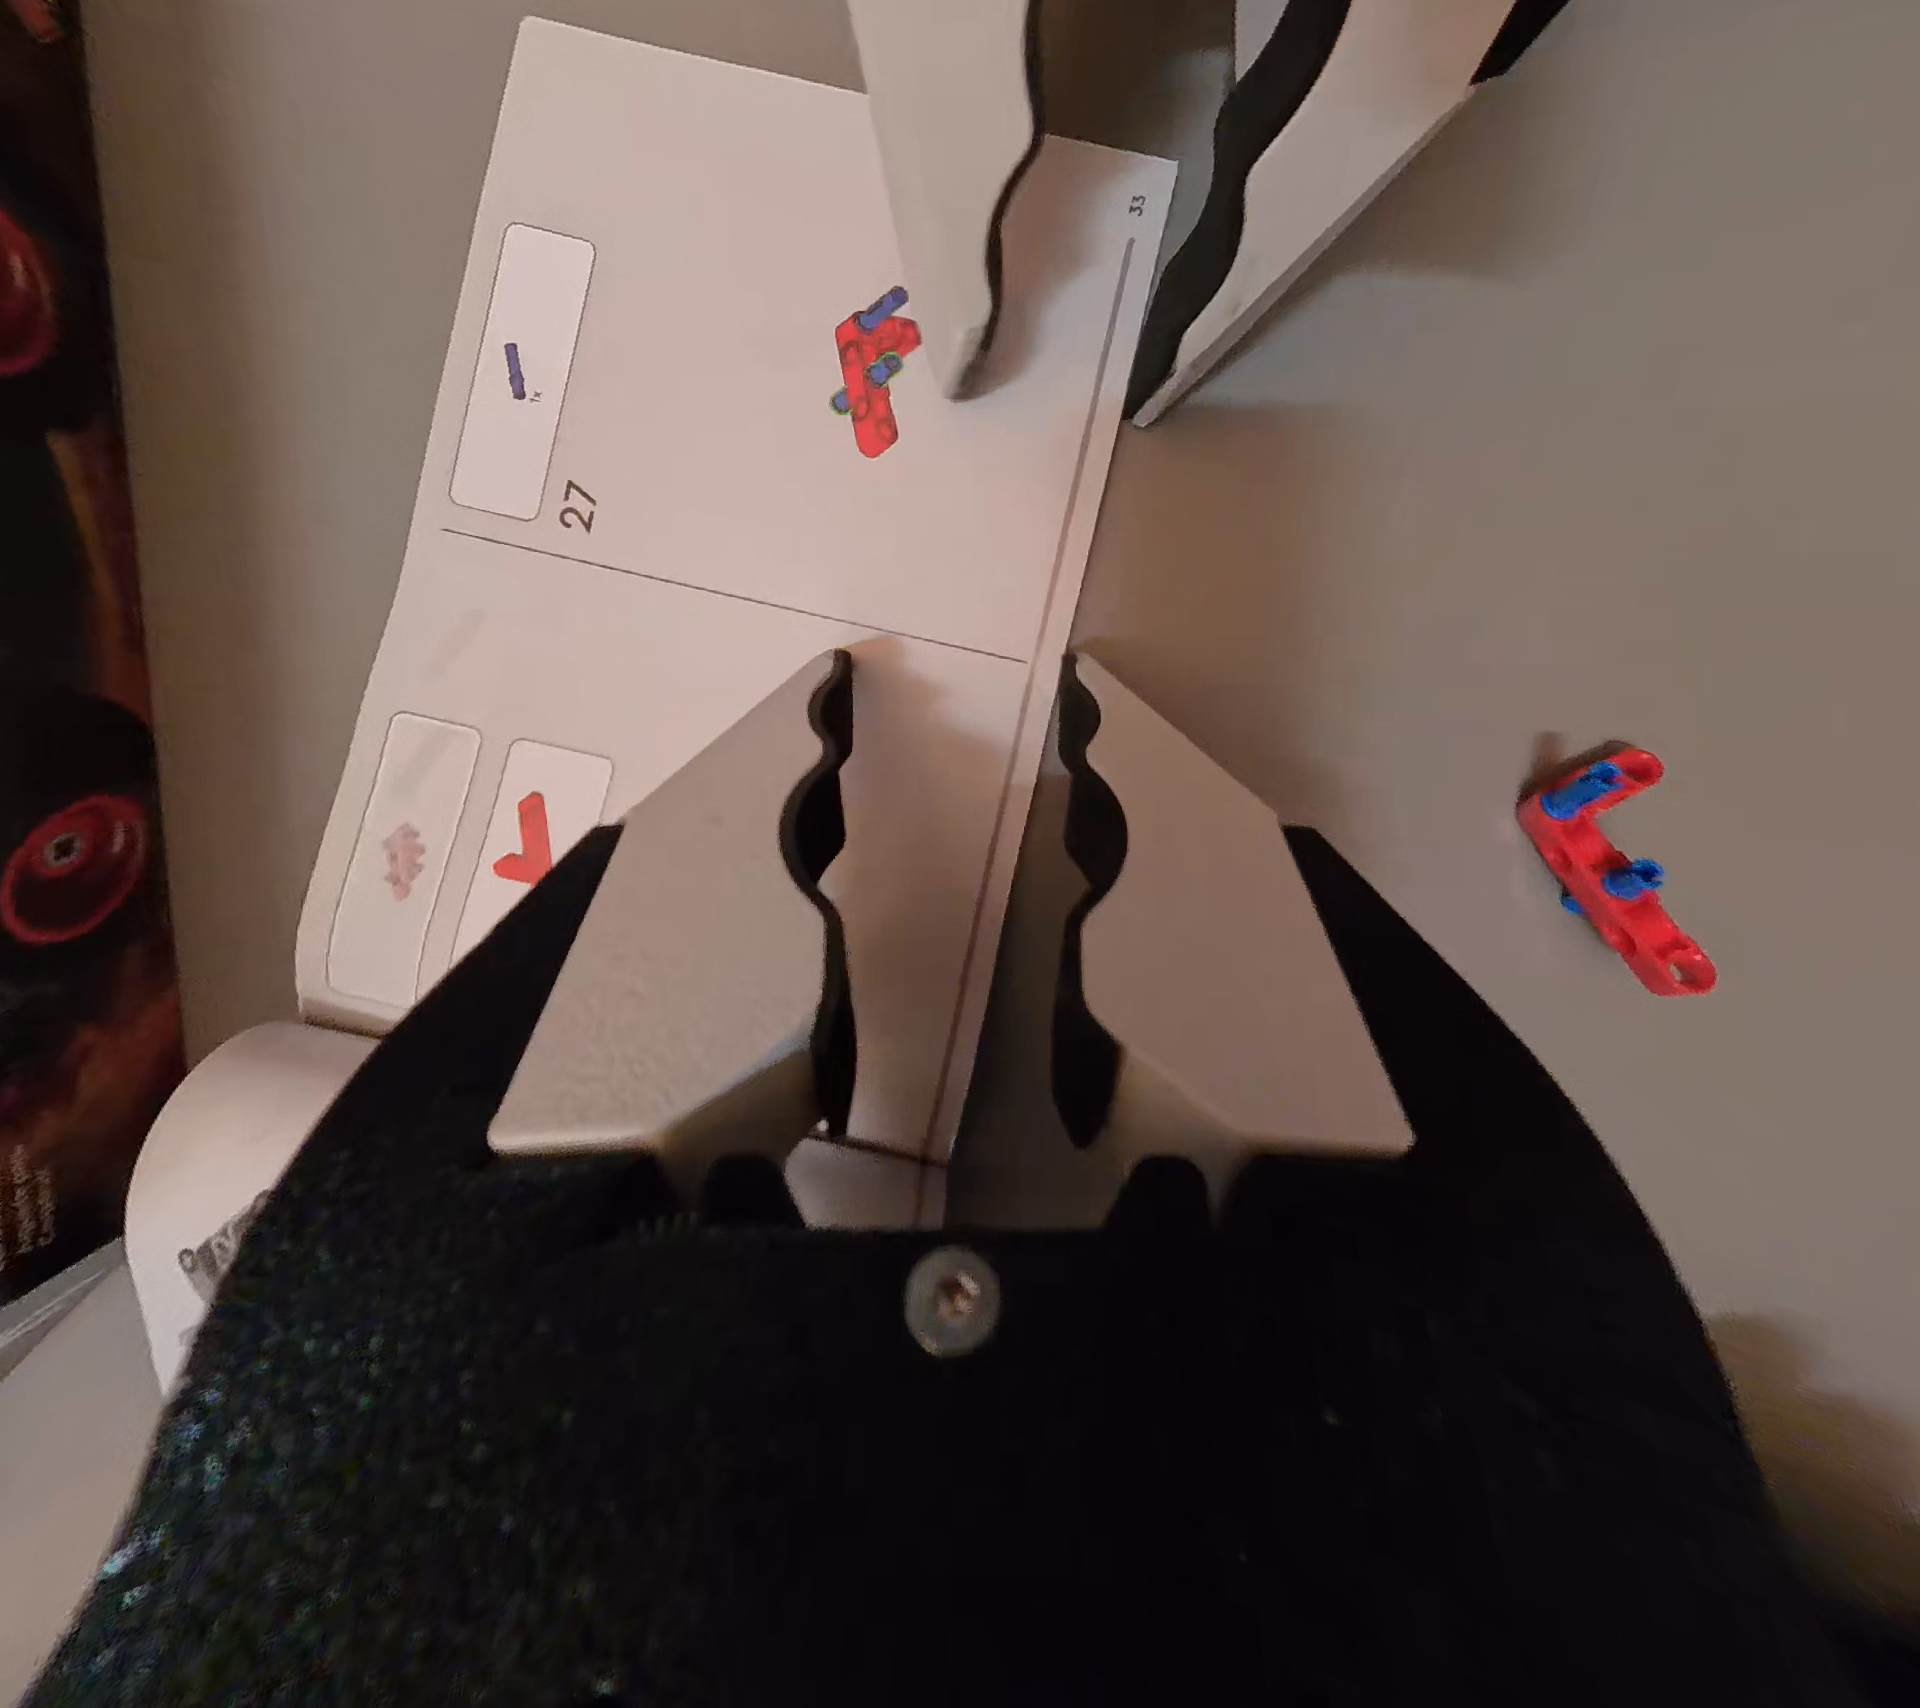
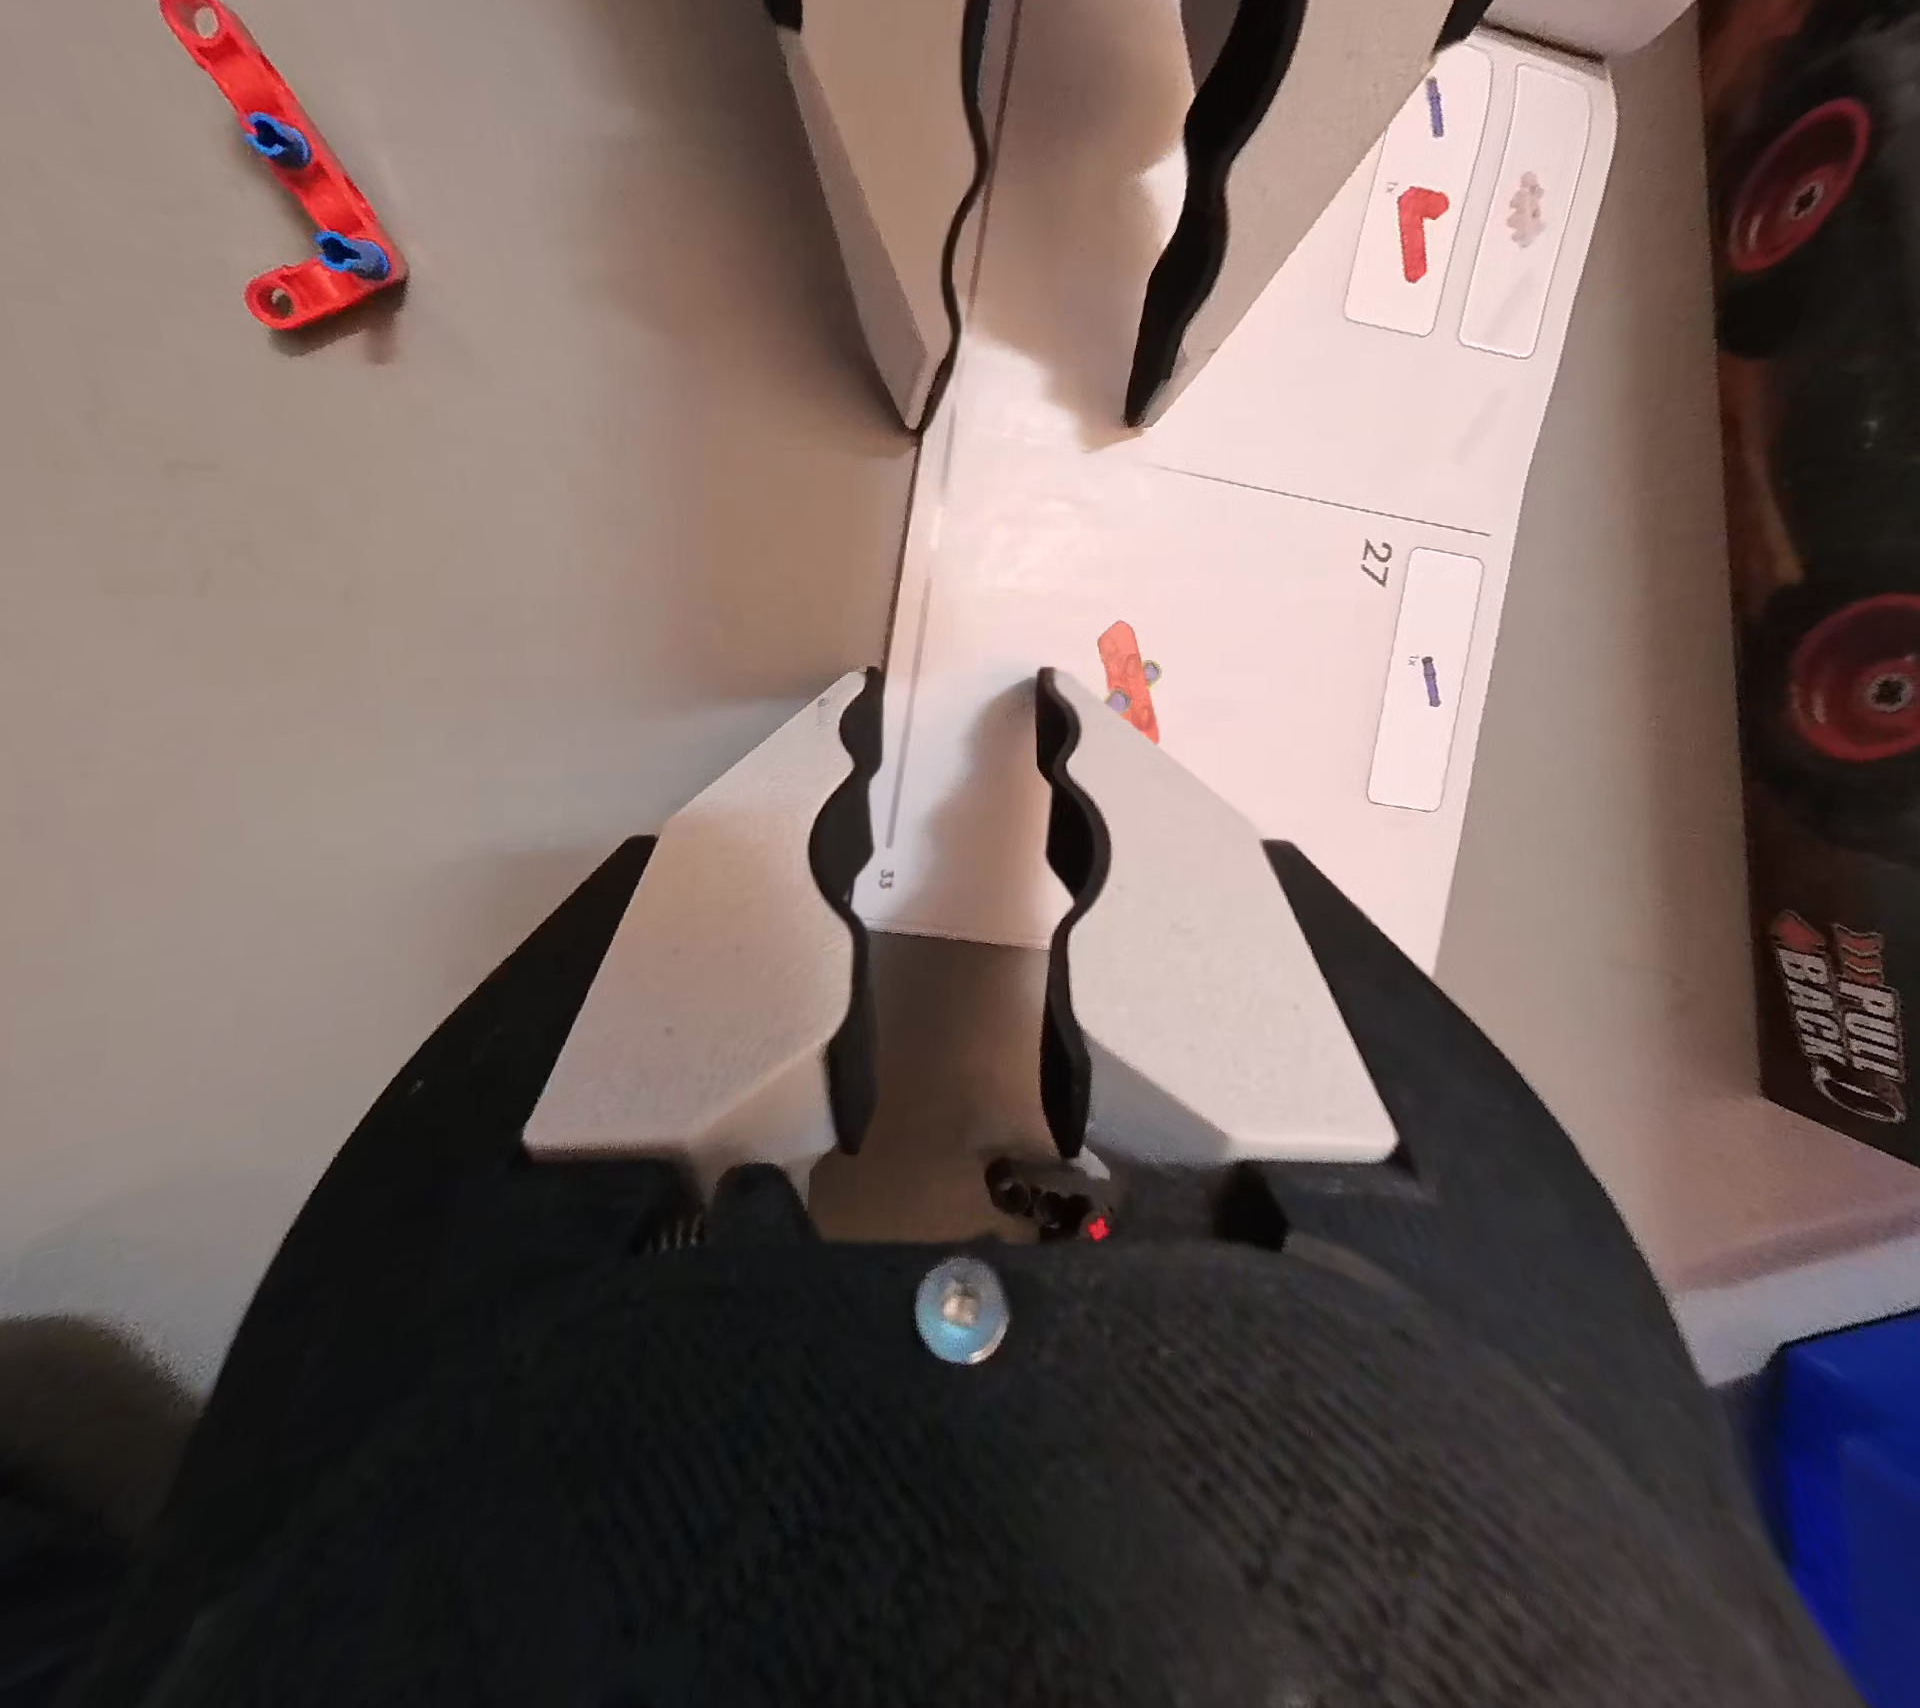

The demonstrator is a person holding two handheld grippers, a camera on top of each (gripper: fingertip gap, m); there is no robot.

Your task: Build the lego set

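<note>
Both grippers stand open and hold nothing: the left gripper (image 1: pixel 956 666) and right gripper (image 2: pixel 956 682) face each other over the instruction booklet's (image 1: pixel 727 536) edge. The red bracket with blue pins (image 1: pixel 1610 869) lies alone at right on the bare tabletop (image 1: pixel 1455 463), with room around it. A hurried pinch could skid it or dislodge a pin. The box (image 2: pixel 1829 515) hems the booklet side.

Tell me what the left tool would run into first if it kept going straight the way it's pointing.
Probably the right tool, which faces the left tool head-on over the edge of the open instruction booklet. Both are open and empty. If the left one is angled downward, it may touch the booklet page first; depth is unclear.
</note>
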